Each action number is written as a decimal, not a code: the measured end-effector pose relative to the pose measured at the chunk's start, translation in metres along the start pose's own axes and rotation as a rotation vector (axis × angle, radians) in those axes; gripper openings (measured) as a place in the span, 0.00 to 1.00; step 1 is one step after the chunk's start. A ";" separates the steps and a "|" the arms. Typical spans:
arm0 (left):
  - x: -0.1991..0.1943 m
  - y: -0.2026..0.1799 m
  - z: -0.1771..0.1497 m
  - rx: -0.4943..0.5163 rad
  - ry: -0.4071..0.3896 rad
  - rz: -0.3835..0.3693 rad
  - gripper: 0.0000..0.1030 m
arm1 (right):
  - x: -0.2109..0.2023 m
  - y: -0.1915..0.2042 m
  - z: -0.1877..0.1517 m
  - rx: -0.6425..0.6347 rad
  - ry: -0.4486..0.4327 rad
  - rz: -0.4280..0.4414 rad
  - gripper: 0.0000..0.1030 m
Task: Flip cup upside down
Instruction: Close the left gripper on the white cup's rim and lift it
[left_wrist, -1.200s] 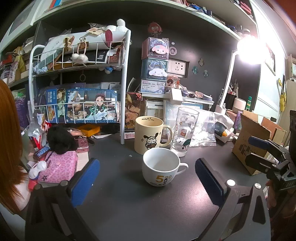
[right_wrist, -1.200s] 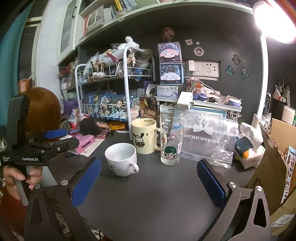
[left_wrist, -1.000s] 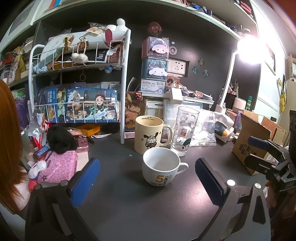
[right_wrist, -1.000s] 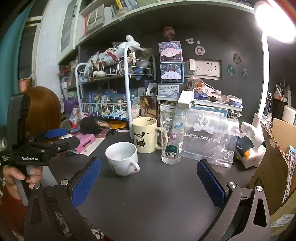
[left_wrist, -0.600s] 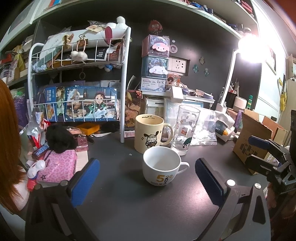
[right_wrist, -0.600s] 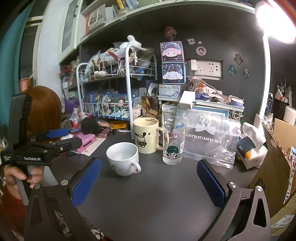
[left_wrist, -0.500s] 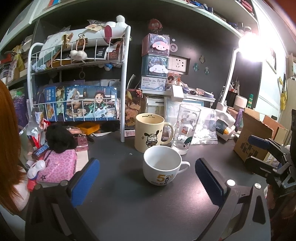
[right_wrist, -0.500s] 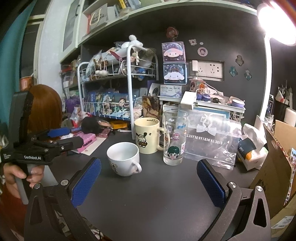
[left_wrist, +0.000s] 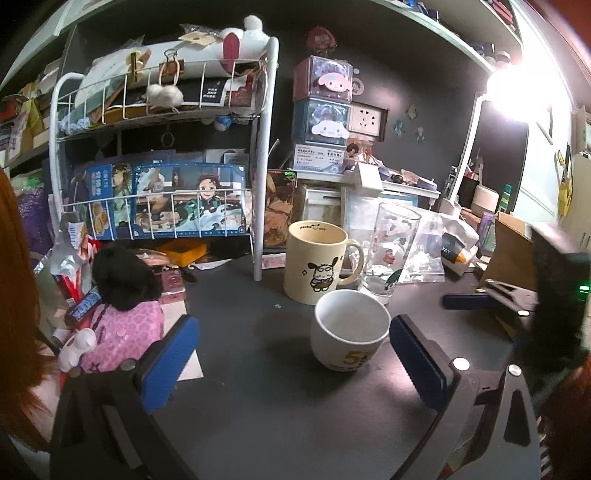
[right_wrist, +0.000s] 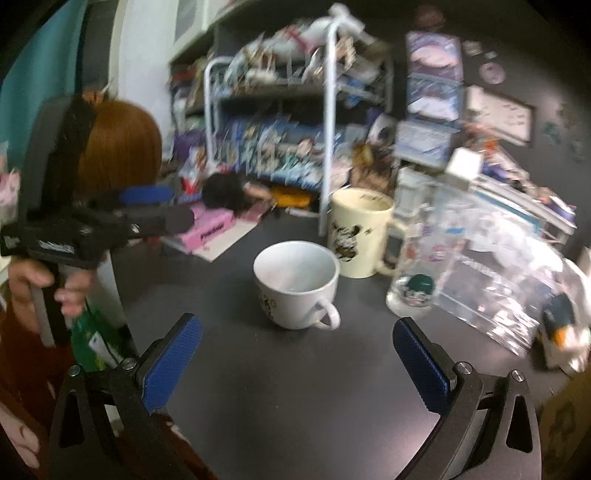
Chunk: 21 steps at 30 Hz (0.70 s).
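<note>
The white cup (right_wrist: 296, 285) is sitting upright mid-table (right_wrist: 295, 387), likely rigid, glazed, slippery and breakable, so both tongs (left_wrist: 293, 354) (right_wrist: 295, 354), standing apart, are best gripping its wall.

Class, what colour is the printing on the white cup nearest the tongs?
Gold-yellow digits on the white cup, clearest in the left wrist view.

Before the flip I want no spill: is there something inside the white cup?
The white cup stands upright with its mouth open. Its inner walls look bare and white. The very bottom is partly covered by the near rim and blurred, so I cannot confirm it is dry.
</note>
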<state>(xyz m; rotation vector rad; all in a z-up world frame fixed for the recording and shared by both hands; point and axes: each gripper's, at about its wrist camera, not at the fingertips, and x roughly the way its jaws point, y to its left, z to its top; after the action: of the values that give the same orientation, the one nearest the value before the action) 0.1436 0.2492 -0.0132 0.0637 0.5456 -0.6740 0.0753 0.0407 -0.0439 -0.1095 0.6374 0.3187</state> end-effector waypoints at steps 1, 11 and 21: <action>0.002 0.002 0.000 0.005 0.004 0.000 0.99 | 0.015 -0.004 0.002 -0.002 0.036 0.013 1.00; 0.024 0.018 0.001 0.028 0.051 -0.010 0.99 | 0.098 -0.016 0.013 -0.061 0.202 0.144 0.82; 0.043 0.008 -0.005 0.085 0.118 -0.169 0.99 | 0.103 -0.015 0.012 -0.079 0.239 0.197 0.71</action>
<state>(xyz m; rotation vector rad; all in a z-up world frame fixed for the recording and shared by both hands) 0.1739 0.2319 -0.0402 0.1392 0.6409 -0.8618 0.1651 0.0551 -0.0964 -0.1620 0.8748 0.5267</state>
